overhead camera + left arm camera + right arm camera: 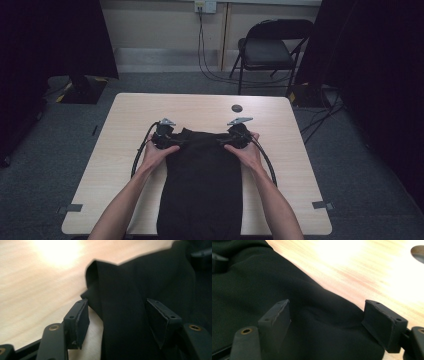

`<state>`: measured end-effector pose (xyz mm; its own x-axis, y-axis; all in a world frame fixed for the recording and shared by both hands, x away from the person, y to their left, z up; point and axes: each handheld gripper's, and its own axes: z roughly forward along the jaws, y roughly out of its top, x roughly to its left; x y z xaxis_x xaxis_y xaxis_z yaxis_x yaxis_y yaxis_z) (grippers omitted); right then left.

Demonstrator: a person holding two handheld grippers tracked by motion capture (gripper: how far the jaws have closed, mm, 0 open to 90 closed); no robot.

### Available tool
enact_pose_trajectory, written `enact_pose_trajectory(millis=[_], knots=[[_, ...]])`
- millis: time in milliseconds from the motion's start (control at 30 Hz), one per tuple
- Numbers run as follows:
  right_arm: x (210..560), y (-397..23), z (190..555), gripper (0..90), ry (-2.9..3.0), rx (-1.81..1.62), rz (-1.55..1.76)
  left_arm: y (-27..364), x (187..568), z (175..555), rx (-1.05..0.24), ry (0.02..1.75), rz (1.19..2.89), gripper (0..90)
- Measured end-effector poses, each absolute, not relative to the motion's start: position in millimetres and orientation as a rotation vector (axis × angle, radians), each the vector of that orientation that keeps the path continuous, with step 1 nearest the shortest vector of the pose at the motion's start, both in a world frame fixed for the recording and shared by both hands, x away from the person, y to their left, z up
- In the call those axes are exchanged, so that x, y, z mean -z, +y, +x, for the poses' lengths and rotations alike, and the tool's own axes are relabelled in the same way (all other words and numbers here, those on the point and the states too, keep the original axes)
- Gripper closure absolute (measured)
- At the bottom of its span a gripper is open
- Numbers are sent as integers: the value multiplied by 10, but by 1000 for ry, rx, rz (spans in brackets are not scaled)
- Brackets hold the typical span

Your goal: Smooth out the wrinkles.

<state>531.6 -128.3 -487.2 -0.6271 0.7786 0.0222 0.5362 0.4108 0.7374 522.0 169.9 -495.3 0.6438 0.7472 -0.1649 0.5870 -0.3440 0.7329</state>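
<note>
1. Black cloth (202, 185) lies nearest the camera: a long dark garment spread lengthwise down the middle of the table (125, 120), its near end draped over the near edge and its far end stopping short of the far edge.
2. At that far end the left gripper (167, 140) sits at the cloth's left corner. In the left gripper view its jaws stand apart, a raised fold of the cloth (120, 302) between them, and neither pad presses on it: released.
3. Opposite it, the right gripper (235, 137) sits at the right corner. In the right gripper view its jaws are spread wide over the cloth's edge (312, 322), with bare wood beyond the outer jaw: also let go.
4. Both hands (152, 155) rest on the cloth's outer edges, so the pair seems placed to lay the far end out flat and square; the slack fold at the left corner suggests it still wants smoothing.
5. Farther off, a small dark round disc (236, 108) lies on the table near the far edge, well apart from the cloth.
6. Beyond the table stands a folding chair (270, 50) by the wall.
</note>
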Motion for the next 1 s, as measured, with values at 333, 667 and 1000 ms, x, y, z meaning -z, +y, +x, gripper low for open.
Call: enact_pose_trajectory(millis=[333,667,1000], knots=[[4996,-1349,5267,215,2345,-1034,1155,1566,4958,5147,-307,956,2121,428],[4921,-1257,5166,758,2434,-1081,1124,1636,4921,5089,-187,973,2070,800],[4283,-1180,5324,794,2262,-1160,1078,1711,4263,5198,-375,938,1920,817]])
